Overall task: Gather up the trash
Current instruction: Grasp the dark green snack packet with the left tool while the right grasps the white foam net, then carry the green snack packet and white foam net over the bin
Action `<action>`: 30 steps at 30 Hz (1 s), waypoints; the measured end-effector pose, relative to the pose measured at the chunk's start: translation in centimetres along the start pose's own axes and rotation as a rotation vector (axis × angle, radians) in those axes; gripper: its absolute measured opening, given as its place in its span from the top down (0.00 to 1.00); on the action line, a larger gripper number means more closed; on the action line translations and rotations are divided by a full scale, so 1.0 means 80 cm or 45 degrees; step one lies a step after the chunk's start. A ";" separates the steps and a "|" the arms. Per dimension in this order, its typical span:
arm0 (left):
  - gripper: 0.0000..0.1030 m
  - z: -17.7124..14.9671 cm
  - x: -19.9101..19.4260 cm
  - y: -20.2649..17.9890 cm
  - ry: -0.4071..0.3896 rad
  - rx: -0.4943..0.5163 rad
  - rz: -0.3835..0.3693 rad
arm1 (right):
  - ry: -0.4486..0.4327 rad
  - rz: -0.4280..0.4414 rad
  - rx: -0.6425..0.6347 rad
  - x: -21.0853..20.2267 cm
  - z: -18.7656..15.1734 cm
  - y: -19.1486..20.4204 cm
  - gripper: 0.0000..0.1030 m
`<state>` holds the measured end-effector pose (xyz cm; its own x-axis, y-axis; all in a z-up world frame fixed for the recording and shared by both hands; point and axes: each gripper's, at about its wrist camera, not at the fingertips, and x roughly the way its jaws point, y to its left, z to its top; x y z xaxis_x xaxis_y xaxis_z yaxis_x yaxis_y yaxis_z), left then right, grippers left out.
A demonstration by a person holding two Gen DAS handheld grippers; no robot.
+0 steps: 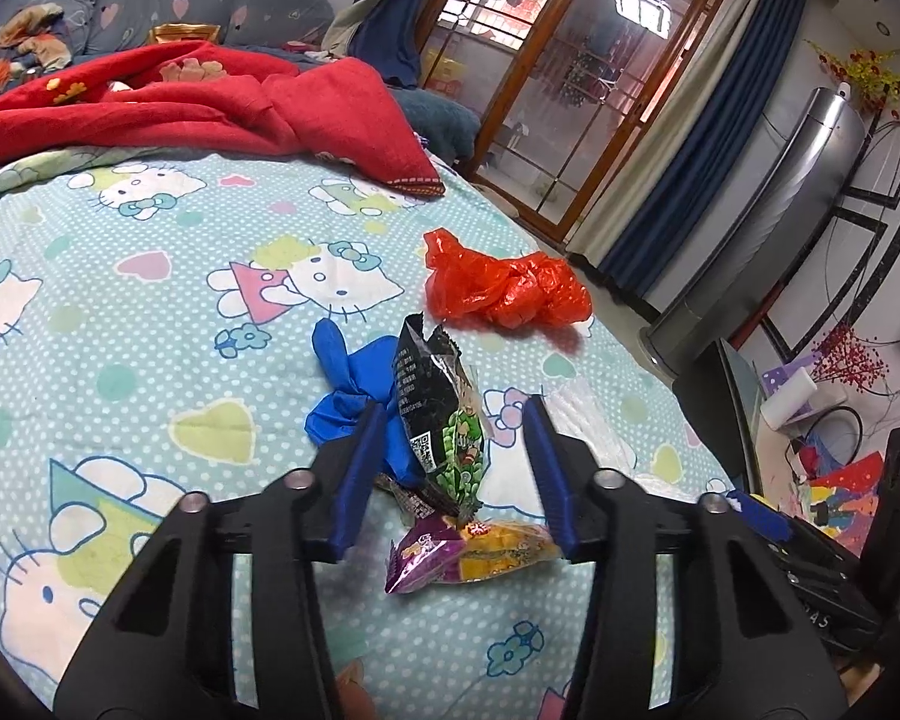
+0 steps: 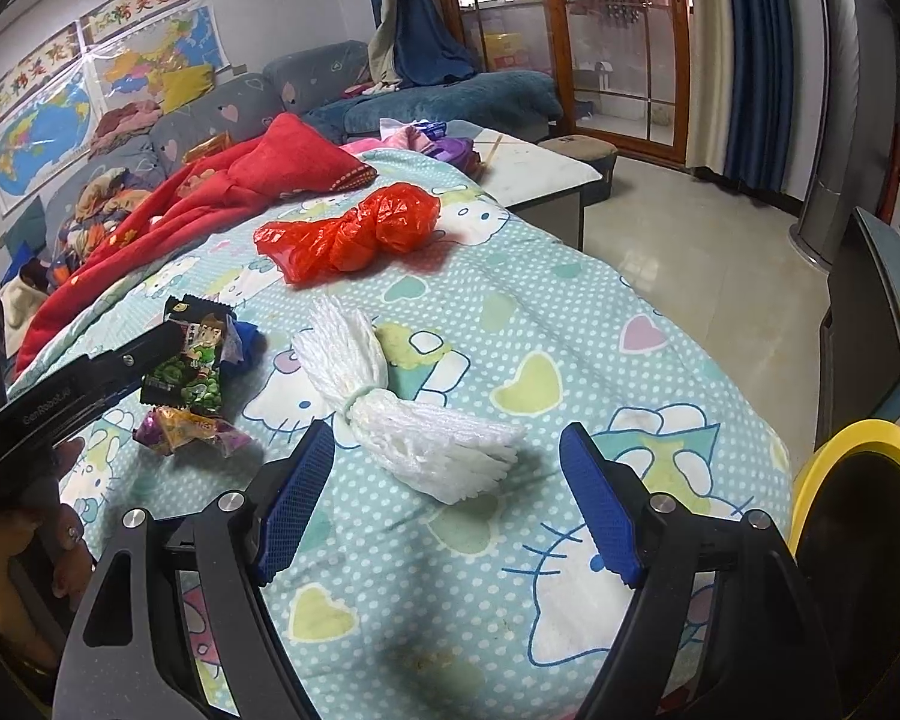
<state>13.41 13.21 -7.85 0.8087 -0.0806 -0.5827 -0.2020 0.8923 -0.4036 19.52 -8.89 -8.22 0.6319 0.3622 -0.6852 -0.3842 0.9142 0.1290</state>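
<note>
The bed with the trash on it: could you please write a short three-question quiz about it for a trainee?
1. True or false: the red plastic bag lies on the floor.
2. Which thing lies just ahead of the open right gripper? A) the white foam net B) the blue glove C) the red blanket
3. Fill in: the snack packet standing between the fingers of the left gripper is black and ____.

Key: 1 false, it lies on the bed cover; 2 A; 3 green.
</note>
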 end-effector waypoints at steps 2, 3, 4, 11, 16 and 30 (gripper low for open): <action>0.68 -0.001 0.000 -0.001 0.003 0.002 0.002 | 0.000 0.003 0.000 0.000 0.000 0.000 0.32; 0.70 -0.001 0.000 -0.001 0.005 0.003 0.001 | 0.001 0.004 0.001 0.001 0.000 0.000 0.33; 0.72 -0.001 0.001 -0.001 0.006 0.003 0.001 | 0.004 0.006 0.000 0.002 -0.001 -0.001 0.34; 0.85 -0.003 -0.001 0.000 0.010 0.001 -0.015 | 0.024 0.027 -0.009 0.003 -0.004 0.004 0.56; 0.88 -0.004 -0.007 0.003 -0.004 -0.018 -0.041 | 0.041 0.044 -0.034 0.002 -0.008 0.007 0.78; 0.90 0.019 -0.051 0.027 -0.112 -0.149 -0.117 | -0.012 0.069 -0.085 -0.025 -0.006 0.015 0.95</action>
<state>10.50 16.11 -5.27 0.8709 -0.1159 -0.4777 -0.1836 0.8248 -0.5349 17.47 -8.61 -7.09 0.6150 0.4128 -0.6718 -0.4621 0.8791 0.1172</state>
